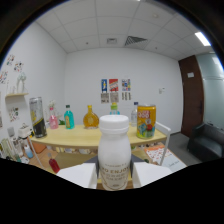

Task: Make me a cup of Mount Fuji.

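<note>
Yellow table carried bottles and cans before white office walls; your claw gripped the white bottle between both fingers.

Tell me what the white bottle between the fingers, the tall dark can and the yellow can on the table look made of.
White bottle with screw cap: opaque matte plastic, judging by its soft sheen and moulded ribbed cap; both fingers press its sides. Tall dark can: probably metal, given its shiny rim. Yellow can with printed picture: likely printed metal, glossy; not certain.
</note>
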`<state>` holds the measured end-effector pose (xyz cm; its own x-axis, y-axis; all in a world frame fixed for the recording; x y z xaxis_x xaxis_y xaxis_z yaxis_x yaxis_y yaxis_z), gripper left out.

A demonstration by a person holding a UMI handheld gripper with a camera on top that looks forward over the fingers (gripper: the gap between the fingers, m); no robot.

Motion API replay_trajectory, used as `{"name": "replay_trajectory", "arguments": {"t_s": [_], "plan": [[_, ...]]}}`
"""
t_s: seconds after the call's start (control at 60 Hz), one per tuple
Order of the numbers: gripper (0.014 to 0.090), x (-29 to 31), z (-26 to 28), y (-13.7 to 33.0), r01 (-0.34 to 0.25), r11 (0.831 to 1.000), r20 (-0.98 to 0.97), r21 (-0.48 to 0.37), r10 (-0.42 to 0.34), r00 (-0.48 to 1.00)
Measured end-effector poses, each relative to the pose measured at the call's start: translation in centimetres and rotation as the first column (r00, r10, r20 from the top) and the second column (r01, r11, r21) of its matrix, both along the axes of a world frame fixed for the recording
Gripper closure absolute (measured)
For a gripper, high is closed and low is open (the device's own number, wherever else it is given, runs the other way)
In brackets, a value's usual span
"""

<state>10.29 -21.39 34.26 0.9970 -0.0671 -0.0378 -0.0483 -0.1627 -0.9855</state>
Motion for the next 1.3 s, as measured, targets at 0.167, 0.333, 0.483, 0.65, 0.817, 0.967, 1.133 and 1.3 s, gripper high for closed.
{"name": "replay_trajectory", "arguments": {"t_s": [0.167,0.333,0.483,0.65,0.817,0.967,1.133,1.3], "plan": [[0.0563,3.3,-13.9,-2.5,0.062,0.984,-0.047,-0.165,-0.071,0.996],[0.0563,4.3,-22.1,-3.3,0.077,0.974,-0.003,-0.211,-0.08,0.997],[0.0564,4.2,-24.5,-2.7,0.055,0.97,0.259,-0.237,0.008,0.966],[0.0564,3.5,-23.5,-1.1,0.004,0.97,0.621,-0.244,0.153,0.768],[0.0566,2.9,-22.5,0.2,-0.028,0.961,0.861,-0.274,0.258,0.438],[0.0565,2.5,-22.5,0.9,-0.035,0.948,0.938,-0.318,0.32,0.131],[0.0563,2.4,-22.1,1.4,-0.016,0.937,0.928,-0.348,0.342,-0.151],[0.0564,1.3,-21.4,1.8,-0.028,0.941,0.886,-0.338,0.308,-0.347]]}}
